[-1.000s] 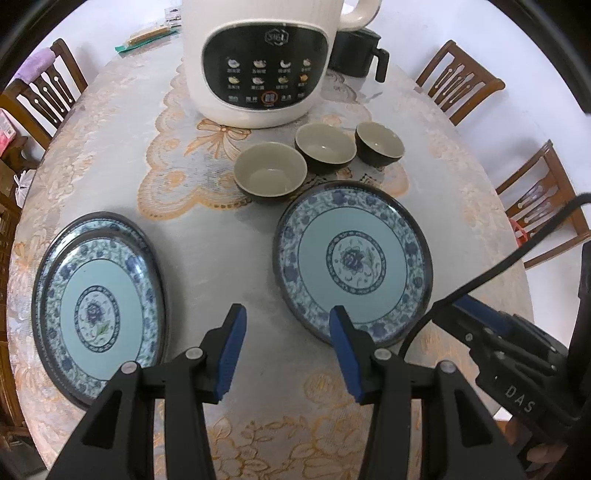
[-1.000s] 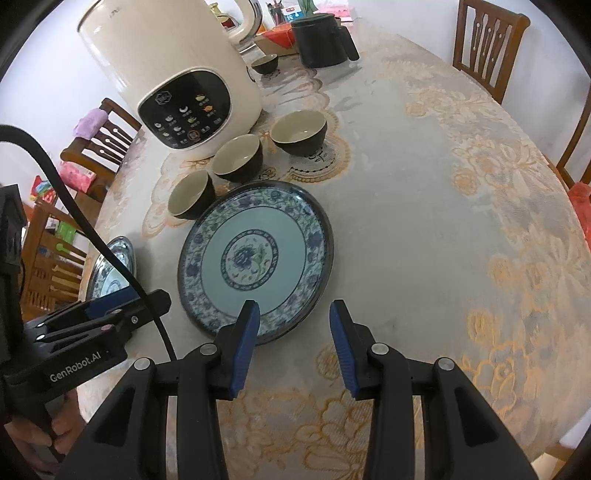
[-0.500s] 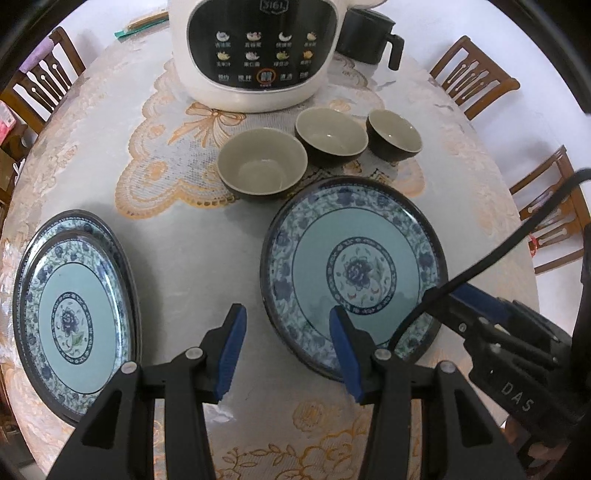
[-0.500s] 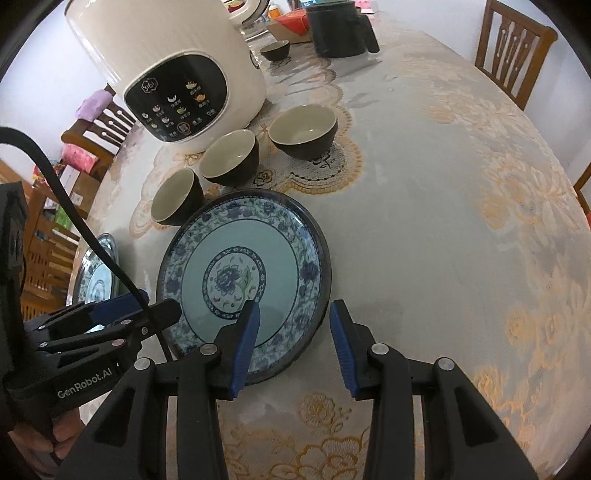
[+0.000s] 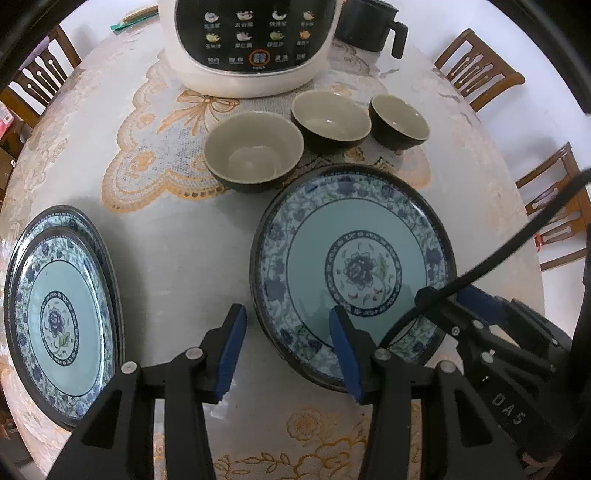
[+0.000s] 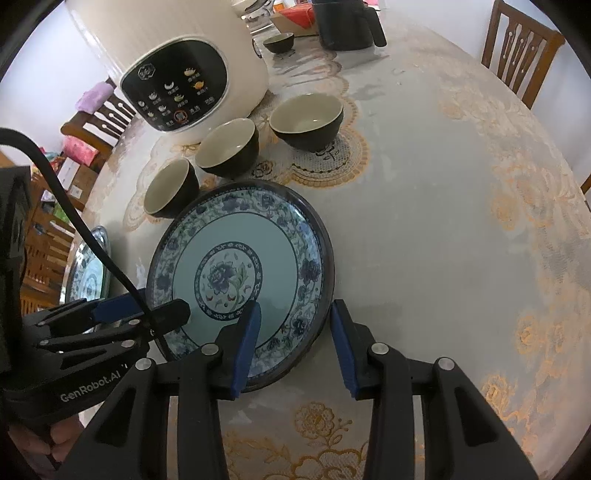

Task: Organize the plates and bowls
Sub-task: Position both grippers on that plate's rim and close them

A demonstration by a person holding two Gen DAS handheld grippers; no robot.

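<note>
A blue-and-white patterned plate (image 5: 351,266) (image 6: 240,273) lies alone in the middle of the table. My left gripper (image 5: 288,350) stands open astride its near left rim, one pad outside the plate and one over it. On the opposite side, my right gripper (image 6: 295,343) is open astride the near right rim in the same way. Neither pair of pads presses on the plate. Two matching plates (image 5: 62,310) (image 6: 88,273) sit stacked at the left. Three dark bowls with pale insides (image 5: 255,151) (image 5: 330,120) (image 5: 400,120) stand in a row behind the single plate.
A cream rice cooker (image 5: 255,37) stands behind the bowls, with a black jug (image 5: 369,26) to its right and a small bowl (image 6: 279,40) farther back. Wooden chairs (image 5: 480,70) ring the lace-covered table (image 6: 461,221). A black cable (image 5: 517,236) crosses the right gripper.
Both grippers have sunk and come in toward the single plate until each straddles its rim. Jaw openings look unchanged. Plates and bowls have not moved.
</note>
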